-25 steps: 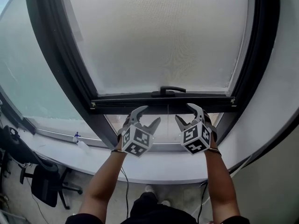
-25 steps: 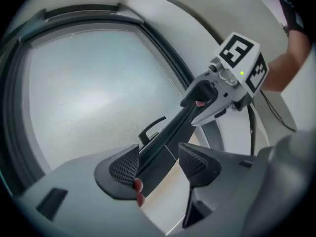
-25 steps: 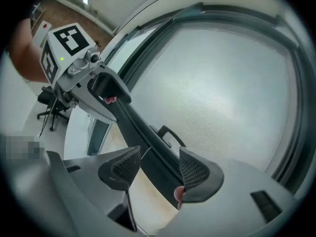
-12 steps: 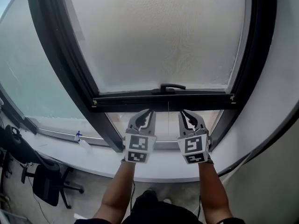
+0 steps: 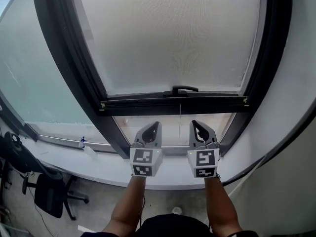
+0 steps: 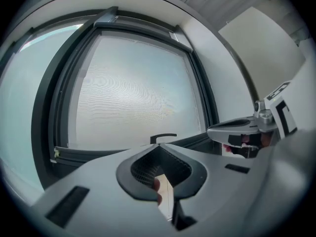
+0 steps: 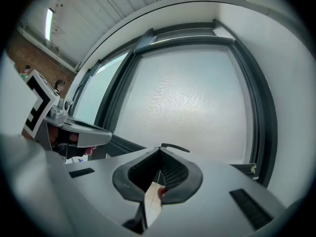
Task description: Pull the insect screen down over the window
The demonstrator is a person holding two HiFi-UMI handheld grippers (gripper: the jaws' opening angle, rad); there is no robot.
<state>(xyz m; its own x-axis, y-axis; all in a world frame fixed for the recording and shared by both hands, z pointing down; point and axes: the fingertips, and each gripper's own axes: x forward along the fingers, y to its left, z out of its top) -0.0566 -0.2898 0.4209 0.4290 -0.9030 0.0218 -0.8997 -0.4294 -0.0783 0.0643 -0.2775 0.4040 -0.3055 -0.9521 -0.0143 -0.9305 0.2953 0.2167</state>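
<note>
Mesh of the insect screen (image 5: 173,38) covers most of the window opening. Its dark bottom bar (image 5: 148,105) runs across the middle of the head view, with the handle (image 5: 183,89) on the bar's upper edge, just toward 1 o'clock of centre. A strip of bare glass (image 5: 127,127) still shows at 6 o'clock of the bar, above the sill (image 5: 98,164), so the screen looks nearly down but not fully.

The change is in the tools. A second ago both reached up close under the bar with their jaws spread wide. Now the left tool (image 5: 156,126) and the right tool (image 5: 194,124) have drawn back toward 6 o'clock and rolled upright, so their marker cubes face the camera squarely. Each one's jaws have just been closing and now stand together, with nothing caught between them in either gripper view. The bar sits at much the same height in the window frame (image 5: 64,58) as before.

Neither tool touches the screen, which reads as a let-go. To cover the remaining strip, a tool would have to open again and take the handle or bar. An office chair (image 5: 49,194) stands at 8 o'clock, well apart.
</note>
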